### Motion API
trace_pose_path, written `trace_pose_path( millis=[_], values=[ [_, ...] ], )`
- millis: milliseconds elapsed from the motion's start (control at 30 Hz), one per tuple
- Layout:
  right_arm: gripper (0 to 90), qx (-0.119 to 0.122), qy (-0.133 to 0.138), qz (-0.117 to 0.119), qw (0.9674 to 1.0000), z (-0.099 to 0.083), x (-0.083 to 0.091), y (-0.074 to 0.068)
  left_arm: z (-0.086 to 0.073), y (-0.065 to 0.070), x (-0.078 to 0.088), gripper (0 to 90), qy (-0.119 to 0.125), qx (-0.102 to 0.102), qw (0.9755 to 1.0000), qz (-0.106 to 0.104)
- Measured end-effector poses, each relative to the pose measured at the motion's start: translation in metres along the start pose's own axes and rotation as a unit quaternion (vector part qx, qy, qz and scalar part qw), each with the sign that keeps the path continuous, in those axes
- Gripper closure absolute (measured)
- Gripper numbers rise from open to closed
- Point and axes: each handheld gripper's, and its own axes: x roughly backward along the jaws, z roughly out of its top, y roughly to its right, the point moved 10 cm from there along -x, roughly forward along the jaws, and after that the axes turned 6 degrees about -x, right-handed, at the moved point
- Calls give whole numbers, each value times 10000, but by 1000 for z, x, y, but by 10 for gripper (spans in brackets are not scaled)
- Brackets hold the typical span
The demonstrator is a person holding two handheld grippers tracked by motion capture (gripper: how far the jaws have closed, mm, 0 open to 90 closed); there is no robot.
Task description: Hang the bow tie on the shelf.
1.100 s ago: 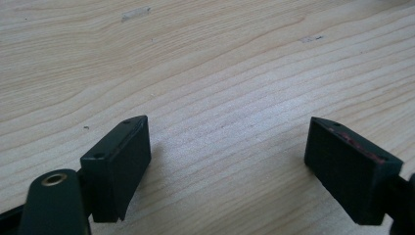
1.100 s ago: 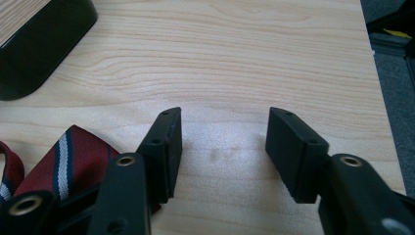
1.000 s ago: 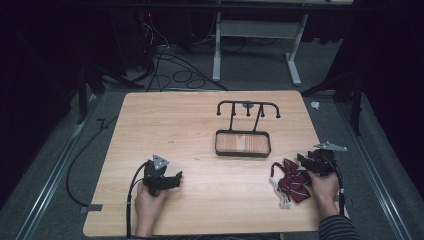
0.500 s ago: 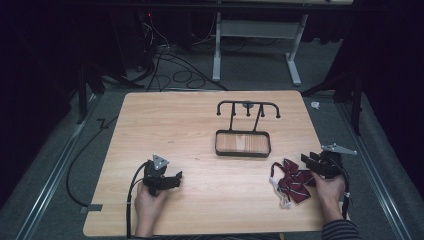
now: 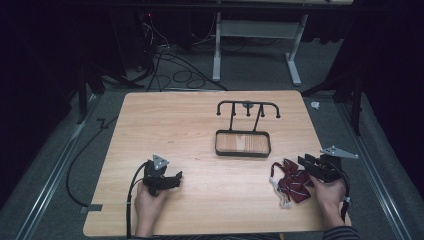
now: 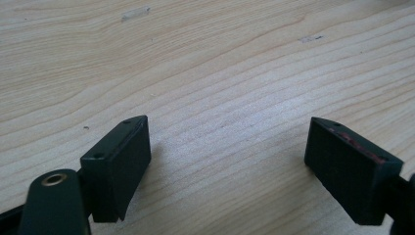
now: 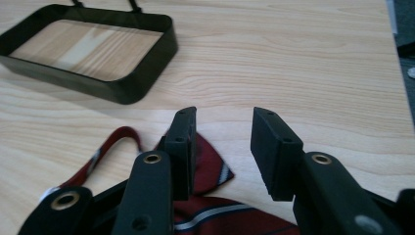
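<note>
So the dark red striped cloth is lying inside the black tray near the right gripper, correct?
Not quite. The dark red striped cloth lies on the bare table, in front of the black tray and apart from it; the tray holds nothing. It is indeed beside the right gripper. The high view shows this, and the right gripper view agrees.

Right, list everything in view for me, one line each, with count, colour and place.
Table: one, light wood, centre of the high view.
Rack with tray base: one, black metal with wooden floor, right of table's middle.
Bow tie: one, dark red with pale stripes and white strap, near right edge, by the right gripper.
Cables: several, black, floor beyond the table.
Desk frame: one, white, floor behind.
Left gripper: one, black, near left, jaws wide apart over bare wood.
Right gripper: one, black, jaws have just been closing, over the bow tie, a gap between them.
</note>
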Motion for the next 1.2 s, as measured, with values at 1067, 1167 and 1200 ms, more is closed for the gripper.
trace_pose_path(
  millis=[1067,1167,1200],
  values=[
    [726,562,-451,609,9955,-17,-11,-53,0,0,0,177,0,0,10000,0],
    [728,589,-530,588,9951,-19,-16,-54,0,0,0,176,-1,-2,10000,0],
    [730,596,-535,588,9951,-19,-18,-54,0,0,0,176,0,-1,10000,-1]
  ],
)
